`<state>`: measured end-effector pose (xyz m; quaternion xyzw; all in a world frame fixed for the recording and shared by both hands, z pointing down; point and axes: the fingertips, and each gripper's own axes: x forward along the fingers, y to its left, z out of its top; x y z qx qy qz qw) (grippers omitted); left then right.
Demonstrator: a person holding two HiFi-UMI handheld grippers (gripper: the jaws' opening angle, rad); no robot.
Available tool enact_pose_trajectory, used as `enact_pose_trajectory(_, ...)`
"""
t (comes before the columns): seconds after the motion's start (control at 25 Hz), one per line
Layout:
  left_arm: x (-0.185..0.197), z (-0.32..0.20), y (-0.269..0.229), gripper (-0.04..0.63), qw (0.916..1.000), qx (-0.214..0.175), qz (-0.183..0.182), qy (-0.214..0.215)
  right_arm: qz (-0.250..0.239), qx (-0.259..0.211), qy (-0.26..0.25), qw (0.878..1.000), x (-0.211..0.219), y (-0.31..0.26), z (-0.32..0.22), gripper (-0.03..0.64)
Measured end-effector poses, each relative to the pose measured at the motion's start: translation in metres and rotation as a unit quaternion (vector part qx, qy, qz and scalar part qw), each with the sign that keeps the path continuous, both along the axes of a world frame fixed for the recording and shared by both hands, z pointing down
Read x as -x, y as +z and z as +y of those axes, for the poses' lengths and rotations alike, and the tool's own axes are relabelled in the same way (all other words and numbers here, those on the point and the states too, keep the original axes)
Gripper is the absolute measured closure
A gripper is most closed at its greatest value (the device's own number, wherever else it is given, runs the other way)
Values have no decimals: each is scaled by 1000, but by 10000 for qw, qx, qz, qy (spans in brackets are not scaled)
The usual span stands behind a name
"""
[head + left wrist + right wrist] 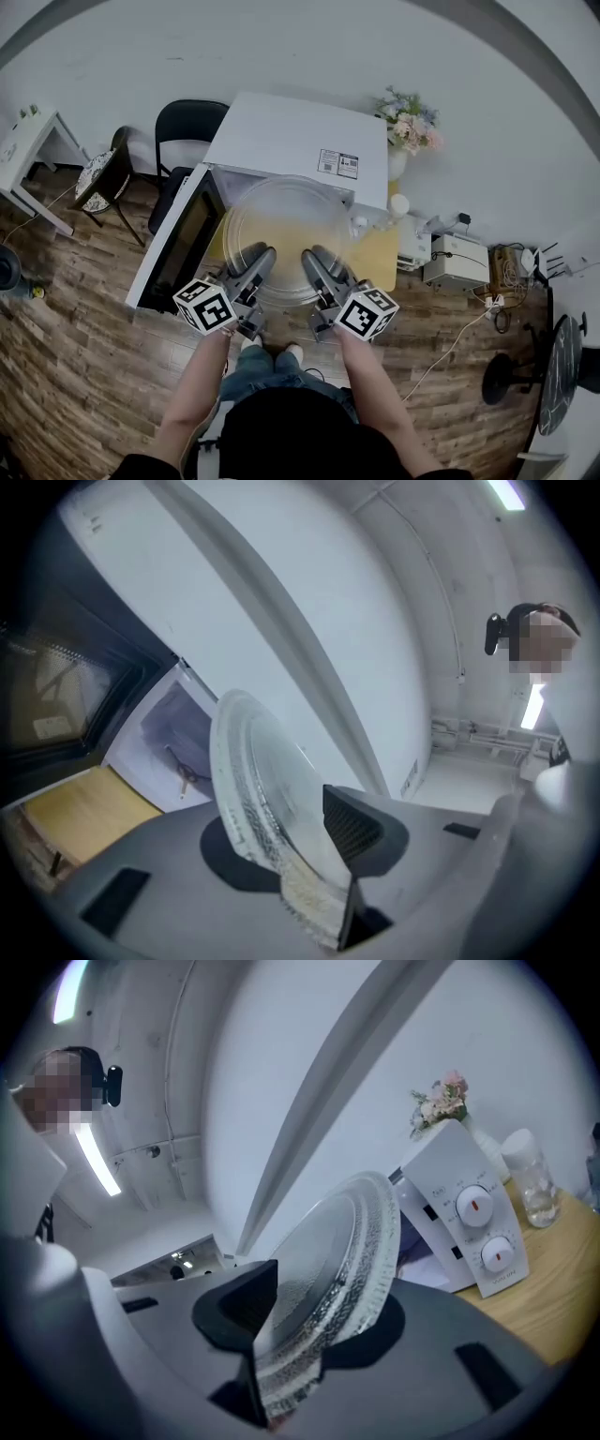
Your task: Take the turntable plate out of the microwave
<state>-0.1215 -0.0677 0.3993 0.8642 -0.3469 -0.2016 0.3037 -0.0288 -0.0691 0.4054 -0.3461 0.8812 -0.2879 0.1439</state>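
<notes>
Turntable plate [286, 234], clear glass, hangs in the air just in front of the open microwave [300, 136], outside its cavity [164, 728] and above the yellow worktop [380, 255]. The microwave's door [178, 246] swings out to the left. A chair [187, 122] stands at the far left behind it, and a vase of flowers [410, 122] and a small bottle [400, 204] sit to the right. A small dark part lies on the cavity floor. Side by side, the left gripper [253, 262] and the right gripper [319, 264] reach forward from the near side, marker cubes nearest the person, each with its jaws pinching the plate's near rim.
</notes>
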Motion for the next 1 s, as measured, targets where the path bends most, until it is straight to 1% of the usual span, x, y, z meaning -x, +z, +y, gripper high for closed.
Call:
enact_pose_trajectory(0.24,-1,-10,-23,458,9979,-577,-303,57,268,-503,98,9983,1,-27,-7,457)
enact_pose_trajectory(0.44,-2,-17,-50,442,9945,-962,-407,91,485,-936,215,9942,1,-54,-13,443)
enact_pose_trajectory(0.6,-3,-23,-73,428,9875,-1478,-547,59,642,-1388,313,9877,1,-78,-17,431)
enact_pose_trajectory(0.84,-5,-33,-112,414,9786,-1967,-602,37,787,-1959,498,9762,-1,-118,-26,419)
enact_pose_trajectory(1.0,-6,-38,-130,410,9722,-2244,-673,59,820,-2227,613,9695,-2,-135,-30,410)
